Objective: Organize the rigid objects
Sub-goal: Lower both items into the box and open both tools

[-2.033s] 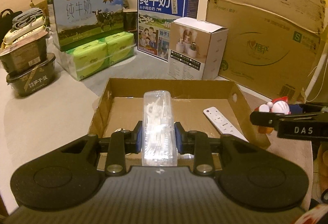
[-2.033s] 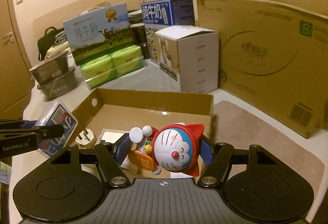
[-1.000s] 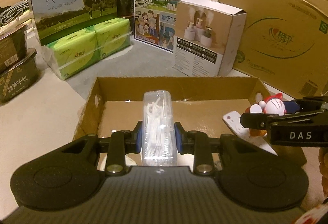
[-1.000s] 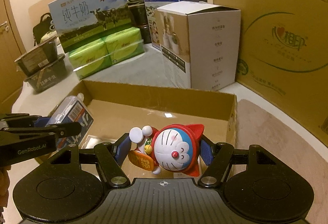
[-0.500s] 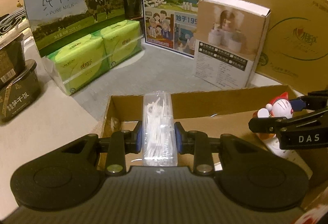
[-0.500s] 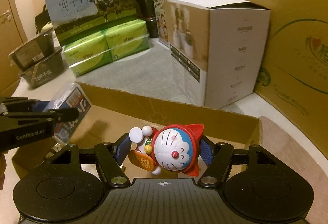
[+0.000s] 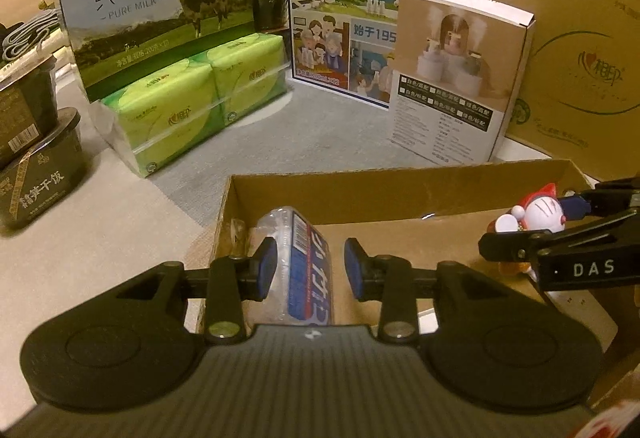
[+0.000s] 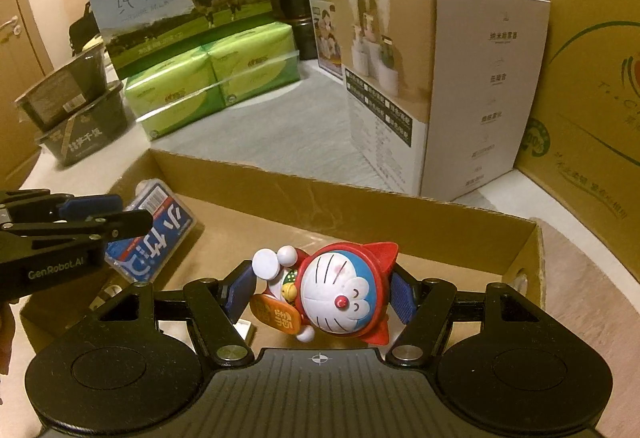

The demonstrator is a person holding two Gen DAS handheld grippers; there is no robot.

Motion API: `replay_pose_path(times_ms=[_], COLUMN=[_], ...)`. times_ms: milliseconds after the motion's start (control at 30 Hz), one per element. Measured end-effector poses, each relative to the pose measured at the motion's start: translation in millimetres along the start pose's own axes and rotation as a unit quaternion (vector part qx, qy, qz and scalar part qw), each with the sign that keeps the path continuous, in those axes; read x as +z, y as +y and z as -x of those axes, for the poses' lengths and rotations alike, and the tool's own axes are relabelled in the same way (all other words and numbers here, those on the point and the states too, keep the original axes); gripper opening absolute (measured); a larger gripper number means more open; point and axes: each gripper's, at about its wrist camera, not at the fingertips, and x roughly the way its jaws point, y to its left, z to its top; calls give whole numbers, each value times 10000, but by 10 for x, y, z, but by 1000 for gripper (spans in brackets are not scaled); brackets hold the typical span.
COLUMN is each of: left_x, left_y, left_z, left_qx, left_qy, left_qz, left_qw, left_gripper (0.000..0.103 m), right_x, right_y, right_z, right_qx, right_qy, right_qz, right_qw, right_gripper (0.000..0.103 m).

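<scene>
Tool state: left tool [image 7: 306,266] stands wide around the clear floss-pick case [image 7: 298,262], low centre of frame in the cardboard tray [image 7: 400,177]; right tool [image 8: 320,292] clamps the Doraemon figurine [image 8: 340,294] above it. Case likely light, rigid, slippery: grip its long flat sides. Figurine likely hard, rounded: grip across the head.

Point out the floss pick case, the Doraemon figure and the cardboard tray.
floss pick case [image 7: 310,270], left wrist view, blue label.
Doraemon figure [image 8: 344,296], right wrist view, white face.
cardboard tray [image 8: 320,193], right wrist view, far wall.
</scene>
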Motion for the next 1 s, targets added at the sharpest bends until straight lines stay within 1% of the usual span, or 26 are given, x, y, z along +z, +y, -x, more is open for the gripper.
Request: replay_pose_path(times_ms=[567, 700, 767, 1000], left_x=[13, 6, 1, -9], left_y=[45, 44, 40, 1], left_z=[93, 109, 126, 274], left_qx=[3, 28, 50, 42], left_qy=[-51, -41, -48, -96], left_qz=[77, 65, 62, 92], left_qw=[10000, 10000, 10000, 9999], left_gripper=[33, 37, 42, 42], right_x=[35, 55, 56, -10], right_y=[38, 13, 5, 19], right_z=[13, 39, 55, 212], right_qx=[-21, -83, -82, -103], right_qy=[-83, -161, -142, -130], right_qz=[-55, -108, -103, -112], right_qw=[9999, 9998, 9998, 9998], right_gripper=[69, 70, 70, 70])
